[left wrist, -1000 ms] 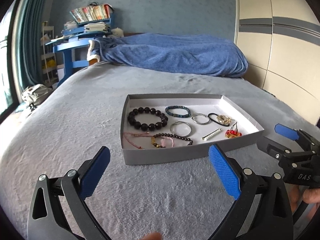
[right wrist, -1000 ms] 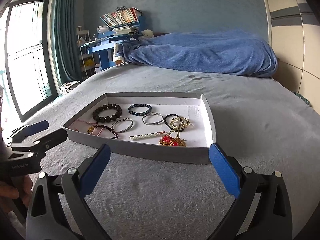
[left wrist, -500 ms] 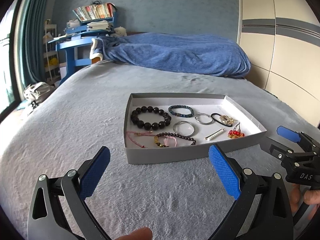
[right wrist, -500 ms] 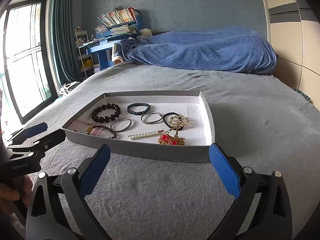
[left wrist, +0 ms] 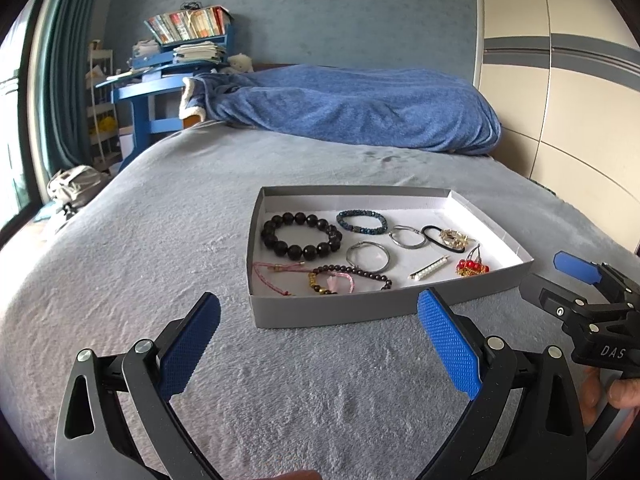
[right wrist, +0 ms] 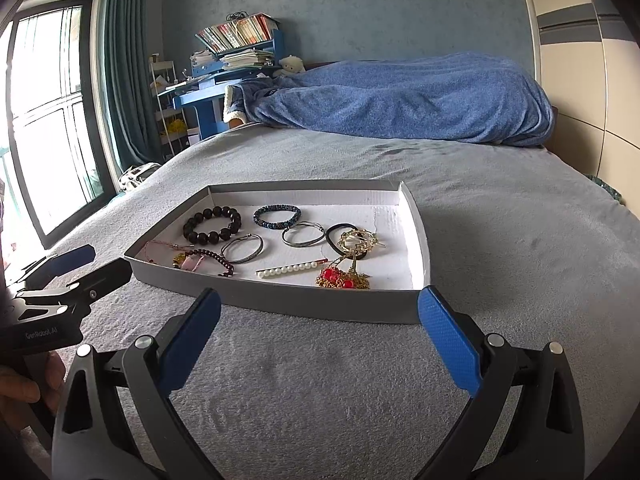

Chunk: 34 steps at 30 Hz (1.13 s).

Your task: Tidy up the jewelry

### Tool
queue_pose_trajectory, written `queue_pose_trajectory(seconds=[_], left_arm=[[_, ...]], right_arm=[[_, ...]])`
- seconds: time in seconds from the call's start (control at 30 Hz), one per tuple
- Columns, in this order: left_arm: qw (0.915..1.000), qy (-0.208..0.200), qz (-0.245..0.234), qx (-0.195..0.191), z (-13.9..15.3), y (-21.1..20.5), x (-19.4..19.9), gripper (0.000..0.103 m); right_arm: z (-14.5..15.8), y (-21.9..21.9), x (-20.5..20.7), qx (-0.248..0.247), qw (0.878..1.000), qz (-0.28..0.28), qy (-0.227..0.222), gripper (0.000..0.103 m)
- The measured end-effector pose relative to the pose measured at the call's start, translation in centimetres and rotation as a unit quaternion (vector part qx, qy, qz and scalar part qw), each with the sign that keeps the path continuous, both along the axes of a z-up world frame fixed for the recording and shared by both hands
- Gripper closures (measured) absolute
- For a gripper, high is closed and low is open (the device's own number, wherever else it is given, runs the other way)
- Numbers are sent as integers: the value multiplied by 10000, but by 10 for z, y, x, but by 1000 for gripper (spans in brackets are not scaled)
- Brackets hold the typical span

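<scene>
Nearest in the left wrist view, the left claw (left wrist: 318, 344) hangs spread wide and grasping nothing above the grey bed cover (left wrist: 120, 264), its blue pads well apart. The right claw (right wrist: 318, 344) is likewise released and bare in its own view, just short of the tray's near wall.

Each view catches the other tool at its edge. The left wrist view shows the right tool's black body marked "DAS" at lower right, with the letters running off the frame. The right wrist view shows the left tool at lower left marked "GenRobot.AI".

Beyond the claws the grey tray (left wrist: 320, 314) lies flat on the bed, white inside, its long axis running left to right across both views. In it, from the near wall outward: a pink cord bracelet (left wrist: 276, 270), a dark small-bead bracelet (left wrist: 352, 272), a pearl bar clip (right wrist: 292, 269) lying slantwise with its red tip toward the right wall, and a red-bead gold ornament (right wrist: 342, 276). Farther in sit two silver bangles (left wrist: 367, 255), a black hair tie with a gold charm (right wrist: 352, 239), a large black-bead bracelet (left wrist: 302, 236) and a blue beaded bracelet (left wrist: 362, 222).

Only the right wrist view shows the window (right wrist: 48, 120). Past the tray lie a blue blanket (left wrist: 352, 108) and a blue desk (left wrist: 160, 88) with books.
</scene>
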<state>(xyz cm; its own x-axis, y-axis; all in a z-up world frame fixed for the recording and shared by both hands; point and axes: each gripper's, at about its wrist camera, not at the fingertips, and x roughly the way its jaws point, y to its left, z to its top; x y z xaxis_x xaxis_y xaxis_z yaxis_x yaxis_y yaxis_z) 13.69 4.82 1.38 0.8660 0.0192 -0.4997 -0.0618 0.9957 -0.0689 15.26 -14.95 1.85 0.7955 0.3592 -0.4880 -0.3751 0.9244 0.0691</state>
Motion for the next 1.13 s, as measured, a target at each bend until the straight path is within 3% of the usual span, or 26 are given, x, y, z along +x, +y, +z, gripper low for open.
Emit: queue_pose_trajectory(seconds=[1.13], left_arm=[[10000,18,-64,-10,0,0,0,5]], right_arm=[[1,-1,0,5,10000,-3,11,6]])
